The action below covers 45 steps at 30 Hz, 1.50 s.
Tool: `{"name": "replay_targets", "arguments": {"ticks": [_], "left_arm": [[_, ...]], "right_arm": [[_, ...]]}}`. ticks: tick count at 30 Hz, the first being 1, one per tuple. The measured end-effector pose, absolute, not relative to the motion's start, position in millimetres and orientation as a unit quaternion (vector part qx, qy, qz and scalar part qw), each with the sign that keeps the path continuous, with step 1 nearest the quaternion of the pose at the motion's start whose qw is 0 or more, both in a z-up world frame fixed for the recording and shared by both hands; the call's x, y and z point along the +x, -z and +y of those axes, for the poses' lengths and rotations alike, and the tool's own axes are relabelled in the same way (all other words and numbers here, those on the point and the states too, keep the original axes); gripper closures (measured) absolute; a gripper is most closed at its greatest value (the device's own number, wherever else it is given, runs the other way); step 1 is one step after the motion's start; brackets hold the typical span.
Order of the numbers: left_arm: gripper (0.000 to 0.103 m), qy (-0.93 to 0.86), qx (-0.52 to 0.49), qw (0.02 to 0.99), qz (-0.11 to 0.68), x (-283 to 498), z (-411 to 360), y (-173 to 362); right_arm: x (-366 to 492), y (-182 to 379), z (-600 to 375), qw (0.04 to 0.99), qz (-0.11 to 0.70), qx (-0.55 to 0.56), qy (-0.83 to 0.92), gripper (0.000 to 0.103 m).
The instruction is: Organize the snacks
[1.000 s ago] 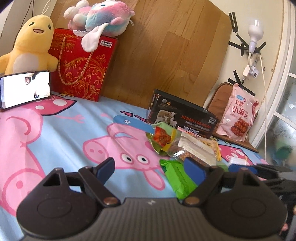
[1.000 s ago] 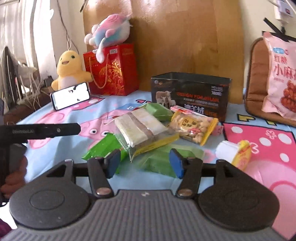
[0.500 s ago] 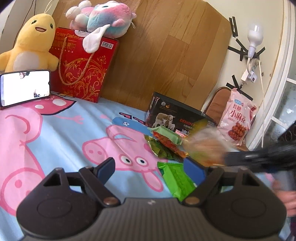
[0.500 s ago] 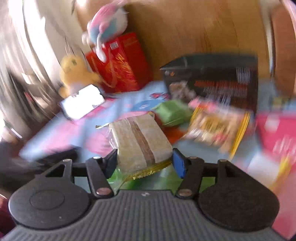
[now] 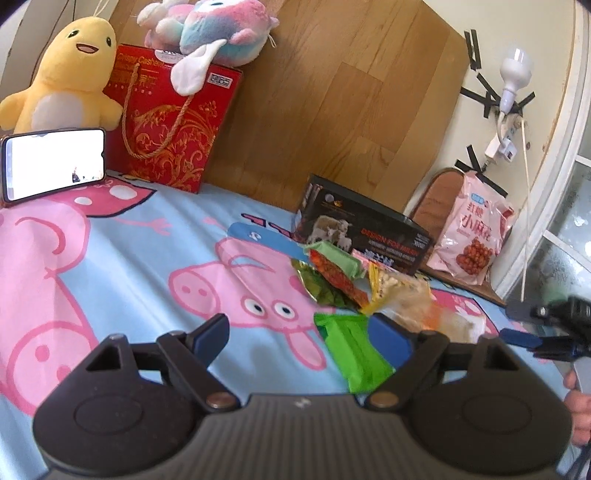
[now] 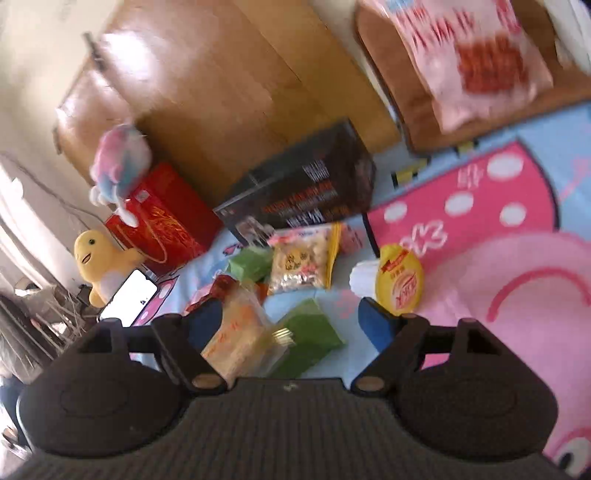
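Snack packets lie in a heap on the pig-print sheet in front of an open black box (image 5: 364, 236). In the left wrist view I see a green packet (image 5: 354, 350), a red and green packet (image 5: 332, 267) and a peanut bag (image 5: 391, 286). My left gripper (image 5: 301, 338) is open and empty above the sheet. My right gripper (image 6: 291, 325) is open and tilted; a clear cracker packet (image 6: 240, 334) lies loose by its left finger, over a green packet (image 6: 314, 338). The peanut bag (image 6: 301, 264) and a yellow-capped snack (image 6: 399, 282) lie beyond.
A red gift bag (image 5: 166, 129), a yellow plush (image 5: 70, 74), a pink-blue plush (image 5: 210, 33) and a phone (image 5: 55, 162) stand at the back left. A large pink snack bag (image 5: 472, 240) leans on a brown cushion (image 5: 434, 199) at the back right.
My right gripper closed in on the cracker packet, swung right and rolled; its fingers now stand wide with the packet loose. The left gripper held still.
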<state>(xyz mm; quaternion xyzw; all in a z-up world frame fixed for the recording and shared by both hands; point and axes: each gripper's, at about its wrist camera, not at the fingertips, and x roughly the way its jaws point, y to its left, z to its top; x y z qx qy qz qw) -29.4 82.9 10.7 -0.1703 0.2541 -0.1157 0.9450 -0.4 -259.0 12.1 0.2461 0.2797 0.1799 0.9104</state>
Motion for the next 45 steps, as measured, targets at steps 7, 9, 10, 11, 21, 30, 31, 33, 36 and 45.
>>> {"name": "replay_targets", "arguments": {"ticks": [7, 9, 10, 11, 21, 30, 31, 33, 36, 45], "left_arm": [[0.019, 0.151, -0.121, 0.949, 0.250, -15, 56, -38], [0.020, 0.173, -0.104, 0.945, 0.256, 3, 44, -48], [0.022, 0.184, -0.094, 0.944, 0.259, 12, 37, -52], [0.025, 0.191, -0.083, 0.941, 0.266, 24, 29, -54], [0.059, 0.257, -0.118, 0.882, 0.378, 79, -7, -26], [0.067, 0.253, -0.117, 0.904, 0.323, 67, -9, -65], [0.067, 0.255, -0.120, 0.907, 0.313, 72, -8, -72], [0.067, 0.255, -0.121, 0.913, 0.296, 92, -7, -87], [0.067, 0.239, -0.123, 0.922, 0.277, 133, -7, -101], [0.061, 0.159, -0.134, 0.939, 0.272, 227, 0, -94]], "right_arm": [[-49, -2, -234, 0.936, 0.259, 0.140, -0.191, 0.020], [-50, 3, -224, 0.937, 0.260, 0.122, -0.198, 0.020], [-49, 3, -219, 0.938, 0.258, 0.113, -0.203, 0.020], [-41, -1, -220, 0.938, 0.256, 0.107, -0.207, 0.020], [3, -3, -182, 0.938, 0.260, 0.014, -0.229, 0.029], [11, -5, -173, 0.946, 0.224, -0.017, -0.233, 0.045], [10, -10, -172, 0.950, 0.208, -0.029, -0.230, 0.045], [18, -24, -172, 0.957, 0.180, -0.042, -0.225, 0.045], [49, -48, -174, 0.959, 0.159, -0.057, -0.228, 0.045], [193, -70, -168, 0.946, 0.218, -0.081, -0.225, 0.042]]}}
